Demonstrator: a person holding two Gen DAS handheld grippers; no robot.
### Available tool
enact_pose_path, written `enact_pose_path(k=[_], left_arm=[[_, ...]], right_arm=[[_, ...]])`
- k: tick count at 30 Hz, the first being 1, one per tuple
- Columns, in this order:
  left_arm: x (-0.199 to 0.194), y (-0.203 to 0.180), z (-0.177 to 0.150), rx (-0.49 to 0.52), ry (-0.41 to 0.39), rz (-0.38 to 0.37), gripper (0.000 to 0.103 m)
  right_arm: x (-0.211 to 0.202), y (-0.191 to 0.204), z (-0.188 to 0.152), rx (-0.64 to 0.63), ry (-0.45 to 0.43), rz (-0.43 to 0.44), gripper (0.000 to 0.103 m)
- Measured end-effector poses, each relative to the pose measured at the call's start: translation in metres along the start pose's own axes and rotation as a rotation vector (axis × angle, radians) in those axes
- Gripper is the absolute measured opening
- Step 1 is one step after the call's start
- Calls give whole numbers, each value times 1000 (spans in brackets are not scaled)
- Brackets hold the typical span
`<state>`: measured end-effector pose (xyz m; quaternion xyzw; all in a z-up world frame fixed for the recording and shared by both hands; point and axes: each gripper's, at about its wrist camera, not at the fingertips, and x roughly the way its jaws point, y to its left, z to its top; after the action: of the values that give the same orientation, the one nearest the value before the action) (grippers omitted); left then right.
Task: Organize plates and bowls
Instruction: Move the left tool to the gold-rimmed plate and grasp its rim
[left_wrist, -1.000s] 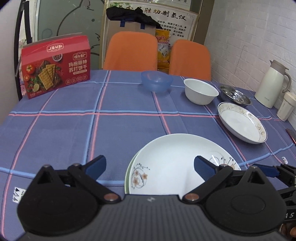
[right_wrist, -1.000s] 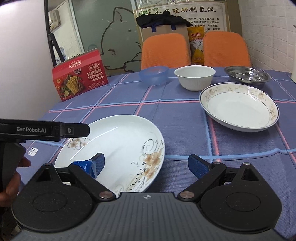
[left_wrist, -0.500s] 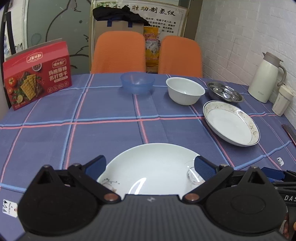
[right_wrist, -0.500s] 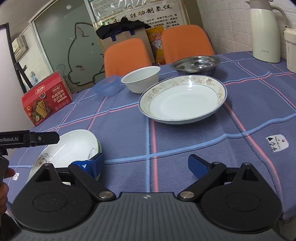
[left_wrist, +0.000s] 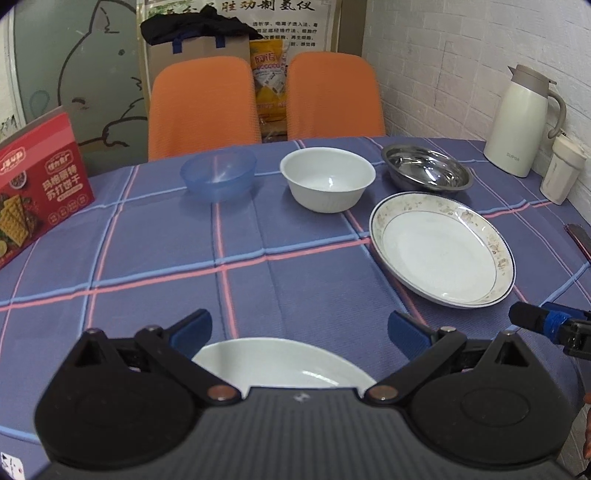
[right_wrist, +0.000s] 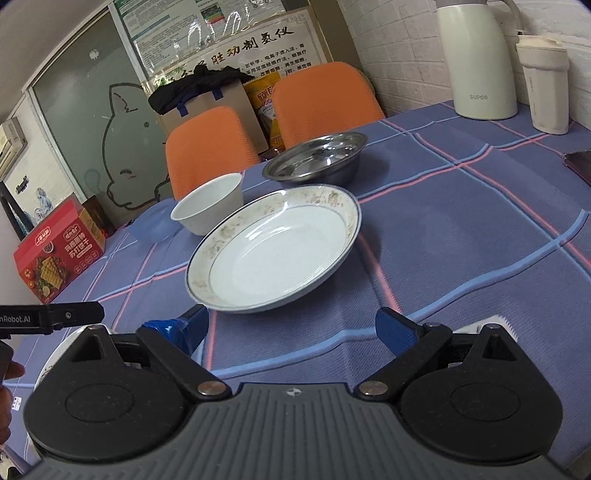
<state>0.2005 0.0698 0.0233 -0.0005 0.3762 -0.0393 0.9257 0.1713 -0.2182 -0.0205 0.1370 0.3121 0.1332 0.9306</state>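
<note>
Now | left gripper (left_wrist: 299, 328) spread wide, holding nothing, over white plate (left_wrist: 280, 365) | right gripper (right_wrist: 291, 328) spread wide, holding nothing | rimmed plate (right_wrist: 275, 247) just ahead | white bowl (right_wrist: 208, 214), steel bowl (right_wrist: 314, 158) beyond

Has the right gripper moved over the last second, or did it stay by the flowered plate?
Yes. The right gripper has swung right, away from that plate, and now faces the gold-rimmed deep plate, jaws open.
</note>
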Motion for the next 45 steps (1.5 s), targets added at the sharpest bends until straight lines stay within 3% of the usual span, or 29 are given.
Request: enact_pose_path(k=[6, 12, 19, 23, 31, 39, 45], left_arm=[[37, -15, 44, -19, 44, -136, 100], [88, -35, 68, -9, 86, -205, 101], [129, -48, 76, -6, 137, -203, 101], [143, -47, 72, -15, 176, -197, 101], [143, -57, 64, 66, 141, -140, 101], [146, -63, 65, 87, 145, -119, 101], [145, -73, 67, 104, 151, -149, 94]], right_arm=[[14, -19, 33, -27, -19, -39, 85], [48, -16, 46, -83, 33, -45, 85], [74, -6, 45, -145, 100, -23, 85], [76, -3, 44, -174, 96, -29, 85], [86, 12, 40, -309, 94, -88, 87], [90, 14, 39, -309, 79, -82, 88], [94, 25, 38, -325, 80, -70, 87]])
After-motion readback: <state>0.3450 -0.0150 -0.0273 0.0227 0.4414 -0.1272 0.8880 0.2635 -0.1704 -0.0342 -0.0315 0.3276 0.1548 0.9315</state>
